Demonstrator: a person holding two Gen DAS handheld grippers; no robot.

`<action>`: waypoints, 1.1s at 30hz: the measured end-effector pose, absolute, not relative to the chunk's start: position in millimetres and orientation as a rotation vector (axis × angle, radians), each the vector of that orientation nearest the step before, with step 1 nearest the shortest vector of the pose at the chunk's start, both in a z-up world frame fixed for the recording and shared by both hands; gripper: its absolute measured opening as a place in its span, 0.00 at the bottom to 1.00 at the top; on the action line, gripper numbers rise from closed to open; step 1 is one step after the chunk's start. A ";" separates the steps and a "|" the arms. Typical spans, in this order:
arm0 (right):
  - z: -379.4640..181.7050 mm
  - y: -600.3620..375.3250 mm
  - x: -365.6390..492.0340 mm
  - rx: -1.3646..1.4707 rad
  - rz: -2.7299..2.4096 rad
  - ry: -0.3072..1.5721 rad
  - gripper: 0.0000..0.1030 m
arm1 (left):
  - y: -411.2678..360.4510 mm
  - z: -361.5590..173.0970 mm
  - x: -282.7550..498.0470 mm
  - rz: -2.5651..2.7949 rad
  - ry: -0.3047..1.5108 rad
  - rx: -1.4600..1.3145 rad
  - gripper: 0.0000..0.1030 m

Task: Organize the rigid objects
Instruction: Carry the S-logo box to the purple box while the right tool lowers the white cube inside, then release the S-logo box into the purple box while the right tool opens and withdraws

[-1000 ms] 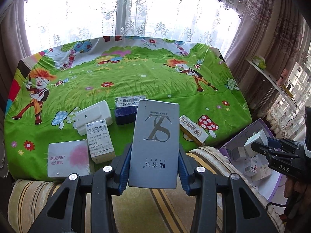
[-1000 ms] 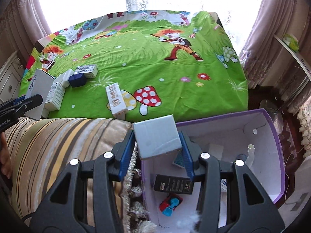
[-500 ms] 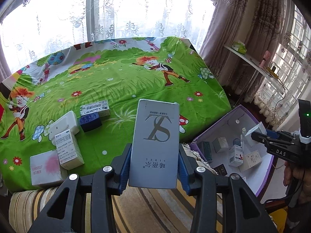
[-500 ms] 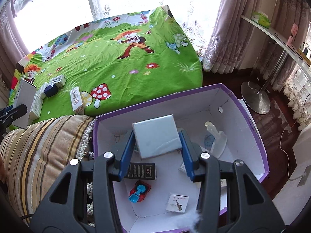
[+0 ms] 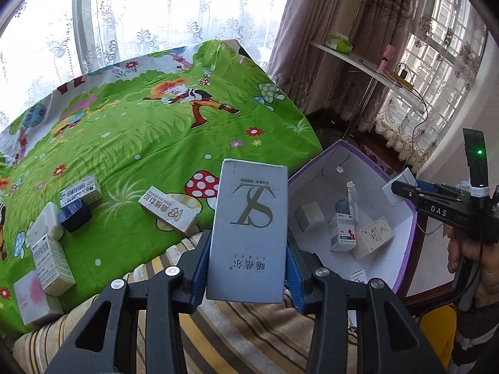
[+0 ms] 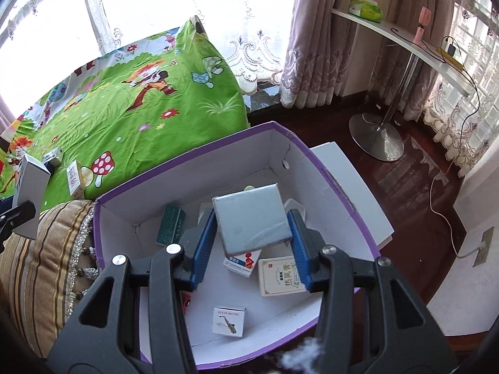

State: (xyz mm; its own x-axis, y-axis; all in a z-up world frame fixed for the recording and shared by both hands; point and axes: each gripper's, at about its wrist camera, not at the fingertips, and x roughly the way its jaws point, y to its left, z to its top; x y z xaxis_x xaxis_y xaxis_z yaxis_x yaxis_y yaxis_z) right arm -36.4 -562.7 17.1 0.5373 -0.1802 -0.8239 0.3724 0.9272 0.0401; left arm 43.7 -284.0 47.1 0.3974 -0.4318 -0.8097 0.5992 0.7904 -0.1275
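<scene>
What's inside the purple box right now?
The purple box holds a green carton, a saxophone-printed carton, a cream carton and a red-and-blue medicine carton. The right claw and its grey box hide more.

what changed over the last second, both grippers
The right gripper carried its small grey box from the bed's edge out over the purple storage box, and now holds it above the items inside. The left gripper swung right toward that box, tall SIBEL carton still clamped. Neither let go; the boxes on the green sheet stayed put.
</scene>
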 end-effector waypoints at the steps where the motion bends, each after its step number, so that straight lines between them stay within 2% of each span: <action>1: 16.4 -567.3 -37.1 0.227 -0.343 0.950 0.49 | -288.3 46.2 44.7 -0.665 0.966 0.201 0.43; 11: 6.2 -595.9 -41.7 0.266 -0.410 0.957 0.49 | -346.7 41.7 58.7 -0.788 0.984 0.257 0.43; 29: -1.0 -624.4 -37.8 0.290 -0.440 0.951 0.50 | -477.3 40.1 71.2 -1.034 0.868 0.409 0.43; 31: -1.8 -625.0 -37.2 0.291 -0.433 0.949 0.57 | -484.9 38.6 73.0 -1.050 0.873 0.411 0.44; 33: -2.0 -624.8 -36.9 0.303 -0.419 0.941 0.65 | -490.9 36.7 73.7 -1.039 0.873 0.430 0.52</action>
State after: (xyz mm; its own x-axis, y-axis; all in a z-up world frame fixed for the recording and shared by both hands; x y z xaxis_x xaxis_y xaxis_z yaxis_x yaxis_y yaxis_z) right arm -36.9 -624.8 -2.0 0.5183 -0.2138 -0.8280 0.4725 0.8786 0.0689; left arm 73.7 -490.9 36.7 0.2246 -0.5641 -0.7945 0.8802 0.4673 -0.0830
